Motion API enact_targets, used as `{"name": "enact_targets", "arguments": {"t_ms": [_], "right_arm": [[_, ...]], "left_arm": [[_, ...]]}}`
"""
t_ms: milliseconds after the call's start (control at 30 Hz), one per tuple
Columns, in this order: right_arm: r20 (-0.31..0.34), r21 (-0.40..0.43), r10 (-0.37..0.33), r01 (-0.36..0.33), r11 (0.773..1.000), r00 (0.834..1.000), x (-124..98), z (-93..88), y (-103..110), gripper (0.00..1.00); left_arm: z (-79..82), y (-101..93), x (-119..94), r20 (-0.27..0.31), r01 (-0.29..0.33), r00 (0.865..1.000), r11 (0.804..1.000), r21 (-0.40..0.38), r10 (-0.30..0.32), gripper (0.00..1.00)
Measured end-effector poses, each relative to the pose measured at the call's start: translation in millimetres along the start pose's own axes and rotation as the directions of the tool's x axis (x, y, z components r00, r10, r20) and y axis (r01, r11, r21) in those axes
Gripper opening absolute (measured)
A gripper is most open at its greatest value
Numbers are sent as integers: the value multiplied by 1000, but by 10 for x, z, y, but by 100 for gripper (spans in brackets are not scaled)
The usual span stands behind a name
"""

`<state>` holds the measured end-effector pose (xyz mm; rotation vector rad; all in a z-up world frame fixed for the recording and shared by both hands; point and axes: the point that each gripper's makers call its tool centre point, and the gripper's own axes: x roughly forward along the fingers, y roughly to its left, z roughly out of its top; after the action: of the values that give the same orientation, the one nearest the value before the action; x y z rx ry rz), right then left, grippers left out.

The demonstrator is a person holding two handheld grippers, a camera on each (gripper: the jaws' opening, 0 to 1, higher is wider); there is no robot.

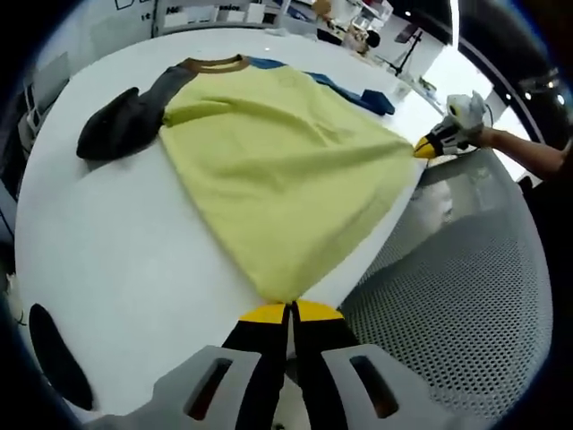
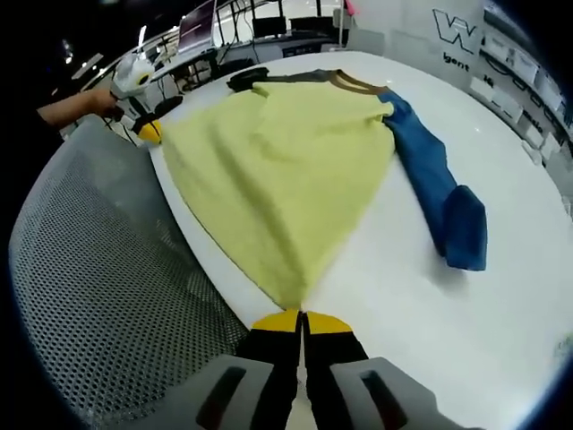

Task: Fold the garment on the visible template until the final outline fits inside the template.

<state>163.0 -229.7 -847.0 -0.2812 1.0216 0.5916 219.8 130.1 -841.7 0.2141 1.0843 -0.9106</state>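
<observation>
Bright workshop or lab behind, with desks, monitors and shelves far off. Nearest, a round white table [image 1: 116, 260], smooth and glossy, with a grey perforated mesh surface [image 1: 466, 296] along its near edge. No template outline to be made out on the tabletop.

Spread across the table, the shirt [image 1: 277, 170]: yellow-green body, soft knit, lightly rippled, pulled into a taut fan from hem to collar. Brown ribbed collar [image 1: 215, 64] at the far end. One sleeve dark grey [image 1: 121, 121], bunched in a lump; the other sleeve blue [image 2: 439, 193], laid out long with its cuff end turned back.

Left gripper [image 1: 289, 313] pressed together on one hem corner, yellow tips closed with cloth pinched between. Right gripper [image 2: 300, 321] likewise clamped on the other hem corner. Also seen in the left gripper view, off to the right, held in a hand [image 1: 501, 139].

Step in hand, by the look of it: hem held at both corners, shirt stretched flat, no fold made. Early in the task. Next move likely calls for lifting both corners together and carrying the hem evenly toward the collar, keeping tension equal so the cloth lands square; sleeves left to tuck in afterwards.
</observation>
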Motion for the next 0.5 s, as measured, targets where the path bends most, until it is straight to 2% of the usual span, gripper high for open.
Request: {"name": "enact_targets", "arguments": {"t_ms": [100, 200, 300, 500], "right_arm": [[25, 24, -15, 14, 1000, 1000, -31, 35, -39, 0], [47, 36, -37, 36, 999, 998, -75, 73, -93, 0], [72, 41, -61, 58, 997, 996, -106, 116, -143, 1], [142, 68, -113, 104, 992, 983, -177, 255, -243, 9]], "left_arm": [[2, 58, -23, 4, -31, 1000, 999, 17, 31, 7], [1, 103, -76, 5, -56, 998, 998, 23, 56, 14], [16, 147, -136, 16, -71, 997, 997, 22, 71, 15], [155, 196, -252, 90, -121, 989, 992, 29, 118, 32]]}}
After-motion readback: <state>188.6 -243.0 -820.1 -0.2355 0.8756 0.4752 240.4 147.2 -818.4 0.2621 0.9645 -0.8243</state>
